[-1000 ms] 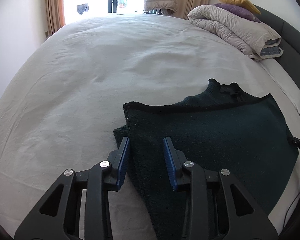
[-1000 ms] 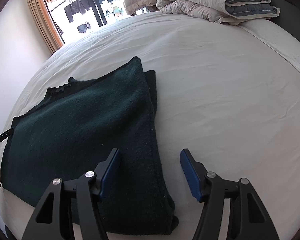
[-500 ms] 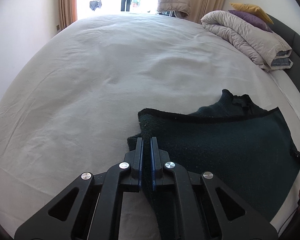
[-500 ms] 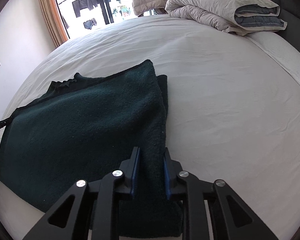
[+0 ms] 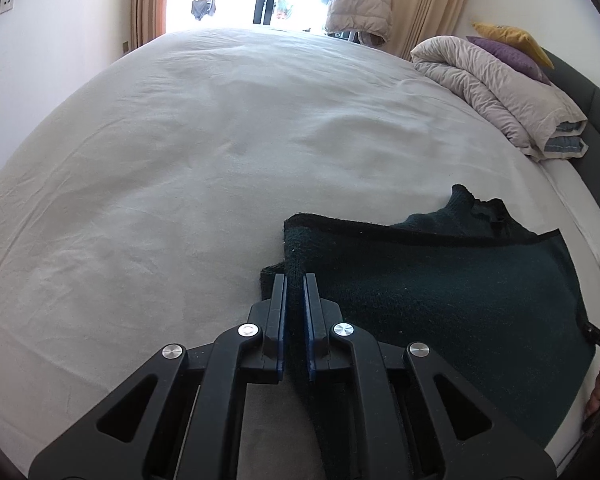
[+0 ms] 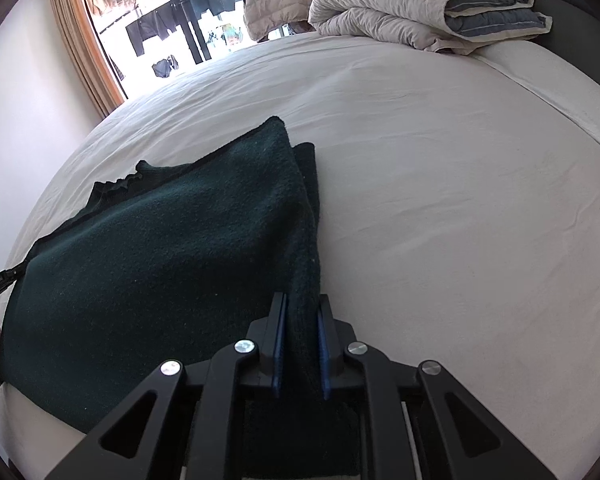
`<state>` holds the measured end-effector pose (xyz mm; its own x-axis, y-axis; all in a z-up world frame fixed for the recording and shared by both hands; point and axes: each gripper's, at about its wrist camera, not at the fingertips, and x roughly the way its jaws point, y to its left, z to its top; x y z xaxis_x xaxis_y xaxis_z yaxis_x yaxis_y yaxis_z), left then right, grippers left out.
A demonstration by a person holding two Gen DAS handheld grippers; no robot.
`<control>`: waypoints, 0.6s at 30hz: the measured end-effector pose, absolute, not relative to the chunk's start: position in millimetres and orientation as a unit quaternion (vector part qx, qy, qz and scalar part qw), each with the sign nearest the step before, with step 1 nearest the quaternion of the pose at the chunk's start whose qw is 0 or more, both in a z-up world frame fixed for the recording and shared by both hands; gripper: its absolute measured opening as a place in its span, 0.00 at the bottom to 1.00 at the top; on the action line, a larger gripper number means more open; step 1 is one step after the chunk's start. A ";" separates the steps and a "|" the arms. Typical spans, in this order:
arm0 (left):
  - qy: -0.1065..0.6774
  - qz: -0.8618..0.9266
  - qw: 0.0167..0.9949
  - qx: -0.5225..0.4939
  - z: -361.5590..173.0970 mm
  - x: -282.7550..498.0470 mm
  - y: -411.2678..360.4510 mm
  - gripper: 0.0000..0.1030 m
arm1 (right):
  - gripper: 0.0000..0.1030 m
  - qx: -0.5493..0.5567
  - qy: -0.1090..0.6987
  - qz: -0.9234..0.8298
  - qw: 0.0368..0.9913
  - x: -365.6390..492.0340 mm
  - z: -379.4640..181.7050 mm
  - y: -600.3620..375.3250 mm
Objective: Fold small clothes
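Note:
A dark green knit sweater (image 5: 440, 296) lies partly folded on the white bed sheet (image 5: 180, 184), its collar at the far side. My left gripper (image 5: 294, 280) is shut on the sweater's left folded edge and lifts it a little. In the right wrist view the sweater (image 6: 160, 264) spreads to the left, and my right gripper (image 6: 302, 300) is shut on its right folded edge, a thick bunch of knit between the blue pads.
A rolled beige duvet (image 6: 420, 12) with purple and yellow pillows (image 5: 508, 48) lies by the dark headboard (image 5: 596, 108). A padded jacket (image 5: 358, 8) hangs by the bright window. Bare sheet (image 6: 460, 208) stretches to the right of the sweater.
Both grippers were open beside the sweater's edges a second ago. They have closed on the folded edges and lifted slightly, and both views have tilted up.

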<state>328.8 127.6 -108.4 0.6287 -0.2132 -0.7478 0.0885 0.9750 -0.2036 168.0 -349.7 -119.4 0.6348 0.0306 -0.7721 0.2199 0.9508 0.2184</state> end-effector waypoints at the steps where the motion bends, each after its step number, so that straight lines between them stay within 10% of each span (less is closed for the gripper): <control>1: 0.420 -0.087 0.900 -0.076 -106.9 327.4 127.9 0.08 | 0.12 0.154 0.421 -0.058 0.892 164.7 -119.6 -350.3; 18: 0.343 -0.036 0.939 0.007 -48.1 262.7 95.7 0.08 | 0.06 0.186 0.423 -0.117 0.879 154.9 -124.2 -366.6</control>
<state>262.7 95.7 -48.1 0.7617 -0.0634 -0.6448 0.0726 0.9973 -0.0122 154.9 -366.6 -124.2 0.6144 -0.0486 -0.7875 0.3641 0.9030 0.2283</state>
